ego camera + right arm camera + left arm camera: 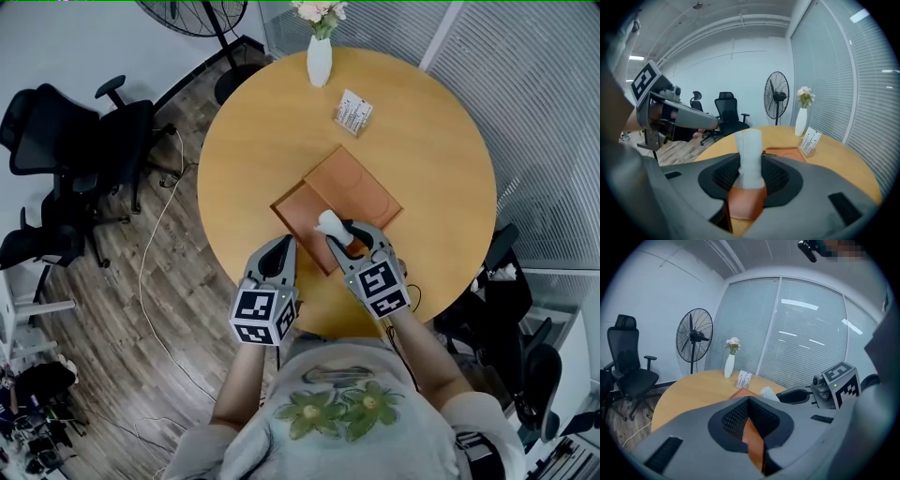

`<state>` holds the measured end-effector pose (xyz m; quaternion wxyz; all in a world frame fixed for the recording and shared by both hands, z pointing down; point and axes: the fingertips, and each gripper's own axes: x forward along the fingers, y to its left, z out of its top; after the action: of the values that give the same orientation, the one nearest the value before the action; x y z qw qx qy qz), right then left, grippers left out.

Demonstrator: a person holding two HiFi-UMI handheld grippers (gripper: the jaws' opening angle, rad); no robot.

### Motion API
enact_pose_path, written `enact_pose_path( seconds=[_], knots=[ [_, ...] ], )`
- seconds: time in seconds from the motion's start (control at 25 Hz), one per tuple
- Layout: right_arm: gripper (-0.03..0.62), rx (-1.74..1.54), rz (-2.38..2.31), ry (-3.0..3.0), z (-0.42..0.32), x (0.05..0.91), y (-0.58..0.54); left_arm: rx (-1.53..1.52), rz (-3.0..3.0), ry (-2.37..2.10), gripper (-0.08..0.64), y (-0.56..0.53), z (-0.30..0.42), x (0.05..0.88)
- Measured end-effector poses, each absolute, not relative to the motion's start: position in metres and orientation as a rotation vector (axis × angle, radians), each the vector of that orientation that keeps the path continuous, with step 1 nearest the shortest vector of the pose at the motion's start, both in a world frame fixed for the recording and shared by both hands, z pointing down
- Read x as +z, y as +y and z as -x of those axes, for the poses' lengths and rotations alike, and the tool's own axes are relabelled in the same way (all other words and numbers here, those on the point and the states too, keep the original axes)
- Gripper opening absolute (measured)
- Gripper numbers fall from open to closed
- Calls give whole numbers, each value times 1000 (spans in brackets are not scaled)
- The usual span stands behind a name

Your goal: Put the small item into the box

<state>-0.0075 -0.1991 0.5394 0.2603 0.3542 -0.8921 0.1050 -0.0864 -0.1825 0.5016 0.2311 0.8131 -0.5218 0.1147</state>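
A round wooden table (431,159) carries three things. Near its far edge stands a white vase (320,61) with pale flowers (320,11) in it, upright. Just nearer and to the right sits a small white card stand (353,112) (its print is too small to read). At the middle lies a flat brown box (361,186), its two parts overlapping at an angle to the table's near edge.

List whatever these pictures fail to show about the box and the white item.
- Inside of the brown box: in the head view it is covered by the brown panel lying across it and by the right gripper; the gripper views show only slivers.
- Lower end of the white item: in the right gripper view it is hidden between the jaws clamping it.
- Whether the item touches the box: hidden in every view.
- Print on the card stand: too small.
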Motion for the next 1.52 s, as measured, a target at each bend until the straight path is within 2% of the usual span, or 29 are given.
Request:
enact_pose_path(
  seconds=[1.52],
  knots=[
    [153,337,-825,-2272,16,616,-202,333,-2214,-1422,2,-192,90,516]
  ],
)
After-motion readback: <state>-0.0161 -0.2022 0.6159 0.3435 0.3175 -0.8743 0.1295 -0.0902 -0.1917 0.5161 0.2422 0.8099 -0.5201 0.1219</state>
